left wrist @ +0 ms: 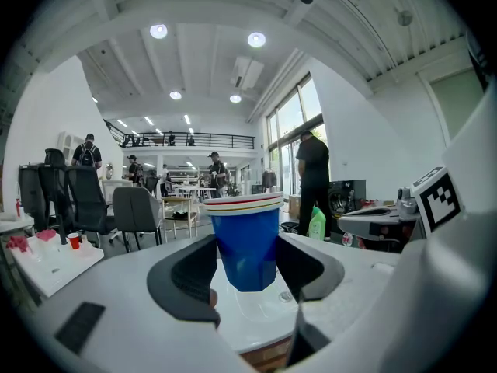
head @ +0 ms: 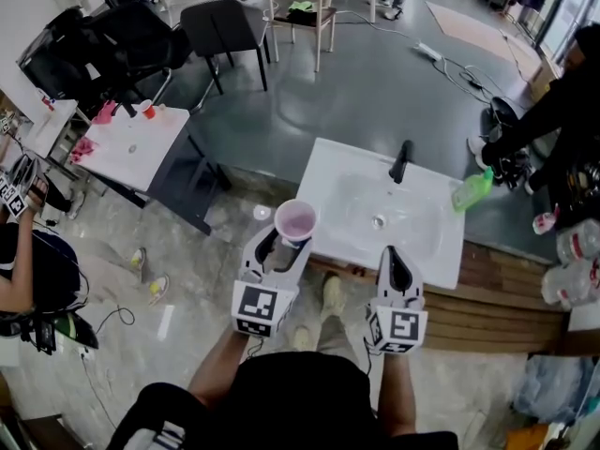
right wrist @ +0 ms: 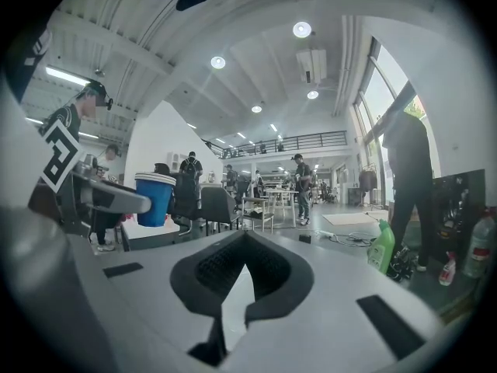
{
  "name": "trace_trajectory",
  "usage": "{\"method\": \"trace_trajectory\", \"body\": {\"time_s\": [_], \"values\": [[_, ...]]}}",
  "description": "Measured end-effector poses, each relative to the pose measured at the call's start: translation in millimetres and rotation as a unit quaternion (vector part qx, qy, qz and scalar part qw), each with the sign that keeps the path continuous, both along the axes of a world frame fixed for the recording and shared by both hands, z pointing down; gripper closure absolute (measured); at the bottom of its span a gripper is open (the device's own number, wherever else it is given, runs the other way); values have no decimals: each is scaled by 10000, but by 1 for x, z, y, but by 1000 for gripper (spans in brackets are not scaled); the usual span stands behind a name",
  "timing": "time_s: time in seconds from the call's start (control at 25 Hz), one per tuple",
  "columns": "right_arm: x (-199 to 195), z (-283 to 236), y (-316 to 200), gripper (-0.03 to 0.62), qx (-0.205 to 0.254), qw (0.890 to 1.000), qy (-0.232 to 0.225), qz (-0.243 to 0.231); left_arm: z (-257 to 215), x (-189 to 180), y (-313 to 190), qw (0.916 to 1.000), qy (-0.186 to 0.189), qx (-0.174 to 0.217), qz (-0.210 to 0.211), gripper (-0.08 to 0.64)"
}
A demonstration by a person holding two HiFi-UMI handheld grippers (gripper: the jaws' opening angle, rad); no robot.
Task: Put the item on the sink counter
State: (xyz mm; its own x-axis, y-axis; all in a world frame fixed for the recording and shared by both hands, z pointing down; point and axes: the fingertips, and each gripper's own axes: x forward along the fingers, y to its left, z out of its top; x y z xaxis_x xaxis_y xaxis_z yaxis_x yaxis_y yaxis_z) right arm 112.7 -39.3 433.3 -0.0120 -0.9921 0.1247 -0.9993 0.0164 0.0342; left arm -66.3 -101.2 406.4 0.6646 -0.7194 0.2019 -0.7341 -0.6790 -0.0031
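A blue cup (head: 295, 221) with a striped rim, pale pink inside, stands upright between the jaws of my left gripper (head: 286, 242), which is shut on it. It hangs just off the front left corner of the white sink counter (head: 337, 172). In the left gripper view the cup (left wrist: 247, 243) fills the gap between the dark pads (left wrist: 186, 274), with the basin below it. My right gripper (head: 394, 256) is over the counter's front edge, shut and holding nothing. In the right gripper view its jaw tips (right wrist: 245, 266) meet, and the cup (right wrist: 154, 199) shows at the left.
A black faucet (head: 401, 160) stands at the basin's back. A green bottle (head: 472, 191) sits on the counter's right end. A white table (head: 131, 143) with small items stands to the left, with chairs (head: 225, 26) behind it. A person in black (head: 572, 111) and bottles (head: 572, 251) are at the right.
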Motion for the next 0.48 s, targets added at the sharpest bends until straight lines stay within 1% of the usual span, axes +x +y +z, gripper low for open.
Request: {"method": "trace_trajectory", "body": {"time_s": [0.16,0.32,0.48], "values": [[8,5,-23,594,-94,9999,-19,-91,3,11,-19,10000,-38,-47,-36,324],[12,12,-51,594,-148,9997,-23,-172,8,15,-44,9999,-49,-3,-101,324],[15,26,-76,594,-275,9994,-86,-207,20,21,-69,9998,-50,-109,-140,324]]}}
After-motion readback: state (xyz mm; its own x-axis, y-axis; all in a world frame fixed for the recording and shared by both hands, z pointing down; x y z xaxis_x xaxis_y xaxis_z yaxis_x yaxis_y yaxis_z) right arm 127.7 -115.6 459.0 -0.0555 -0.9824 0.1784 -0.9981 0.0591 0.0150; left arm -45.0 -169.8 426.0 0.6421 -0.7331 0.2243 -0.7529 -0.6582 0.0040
